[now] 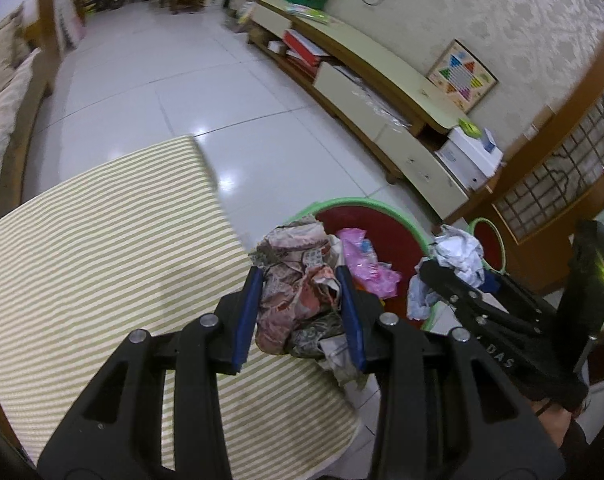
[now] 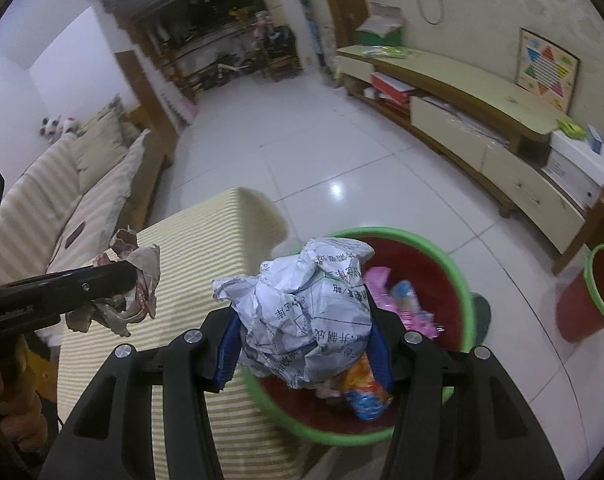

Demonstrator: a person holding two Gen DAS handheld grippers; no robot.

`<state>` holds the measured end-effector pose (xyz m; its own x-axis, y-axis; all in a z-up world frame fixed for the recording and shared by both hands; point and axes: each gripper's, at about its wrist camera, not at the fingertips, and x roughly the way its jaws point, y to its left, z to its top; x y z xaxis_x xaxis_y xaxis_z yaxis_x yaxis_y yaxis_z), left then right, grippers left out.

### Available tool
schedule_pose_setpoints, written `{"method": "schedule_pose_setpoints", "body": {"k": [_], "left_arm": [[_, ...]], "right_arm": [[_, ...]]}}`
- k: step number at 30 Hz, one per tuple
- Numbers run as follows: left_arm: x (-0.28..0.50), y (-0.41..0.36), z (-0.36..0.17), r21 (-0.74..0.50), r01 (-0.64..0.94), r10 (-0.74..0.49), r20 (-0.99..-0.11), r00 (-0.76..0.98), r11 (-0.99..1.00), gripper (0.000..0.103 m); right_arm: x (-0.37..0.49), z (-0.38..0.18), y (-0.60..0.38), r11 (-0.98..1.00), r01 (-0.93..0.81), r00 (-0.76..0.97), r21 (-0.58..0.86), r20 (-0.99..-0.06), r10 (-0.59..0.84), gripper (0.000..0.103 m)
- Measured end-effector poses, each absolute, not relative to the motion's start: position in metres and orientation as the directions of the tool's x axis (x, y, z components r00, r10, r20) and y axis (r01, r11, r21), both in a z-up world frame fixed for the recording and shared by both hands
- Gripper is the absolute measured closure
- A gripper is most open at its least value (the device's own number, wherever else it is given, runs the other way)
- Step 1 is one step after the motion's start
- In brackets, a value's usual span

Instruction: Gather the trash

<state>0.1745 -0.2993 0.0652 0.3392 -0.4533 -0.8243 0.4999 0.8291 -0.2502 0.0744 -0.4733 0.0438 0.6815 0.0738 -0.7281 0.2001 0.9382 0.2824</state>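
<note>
My left gripper (image 1: 300, 312) is shut on a crumpled reddish-brown printed paper wad (image 1: 294, 292), held over the edge of the striped table (image 1: 102, 260). My right gripper (image 2: 305, 336) is shut on a crumpled white printed paper ball (image 2: 305, 312), held above a red bin with a green rim (image 2: 441, 256) on the floor. The bin (image 1: 381, 236) holds pink plastic (image 1: 365, 268) and colourful wrappers (image 2: 365, 392). In the left wrist view the right gripper (image 1: 457, 276) and its white paper (image 1: 461, 256) show at right; in the right wrist view the left gripper (image 2: 134, 276) shows at left.
A second, smaller red bin with a green rim (image 2: 597, 296) stands further right on the white tiled floor (image 2: 302, 152). A long low cabinet (image 2: 461, 120) runs along the wall. A striped sofa (image 2: 62, 192) lies to the left.
</note>
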Motion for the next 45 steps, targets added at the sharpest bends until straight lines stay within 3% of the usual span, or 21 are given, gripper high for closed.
{"method": "schedule_pose_setpoints", "body": {"k": [13, 16, 18, 24, 37, 45], "left_arm": [[0.185, -0.36, 0.053, -0.326, 0.556, -0.526, -0.814, 0.247, 0.765, 0.064], [0.185, -0.363, 0.053, -0.348, 0.554, -0.541, -0.808, 0.233, 0.757, 0.049], [0.186, -0.36, 0.055, -0.362, 0.539, -0.552, -0.797, 0.243, 0.76, 0.033], [0.188, -0.345, 0.065, -0.398, 0.513, -0.577, -0.776, 0.254, 0.761, 0.008], [0.169, -0.252, 0.093, -0.333, 0.416, -0.504, -0.755, 0.419, 0.846, 0.006], [0.136, -0.151, 0.098, -0.22, 0.311, -0.364, -0.75, 0.553, 0.925, 0.006]], "right_arm": [[0.078, 0.02, -0.502, 0.936, 0.231, 0.644, 0.267, -0.763, 0.058, 0.047], [0.078, 0.02, -0.502, 0.933, 0.23, 0.641, 0.277, -0.764, 0.068, 0.037], [0.077, 0.02, -0.502, 0.936, 0.225, 0.64, 0.269, -0.766, 0.067, 0.03], [0.079, 0.031, -0.489, 0.947, 0.206, 0.647, 0.247, -0.76, 0.058, 0.019], [0.07, 0.069, -0.417, 0.968, 0.111, 0.713, 0.226, -0.697, 0.081, 0.009], [0.065, 0.079, -0.333, 0.969, 0.025, 0.747, 0.244, -0.649, 0.145, 0.007]]}}
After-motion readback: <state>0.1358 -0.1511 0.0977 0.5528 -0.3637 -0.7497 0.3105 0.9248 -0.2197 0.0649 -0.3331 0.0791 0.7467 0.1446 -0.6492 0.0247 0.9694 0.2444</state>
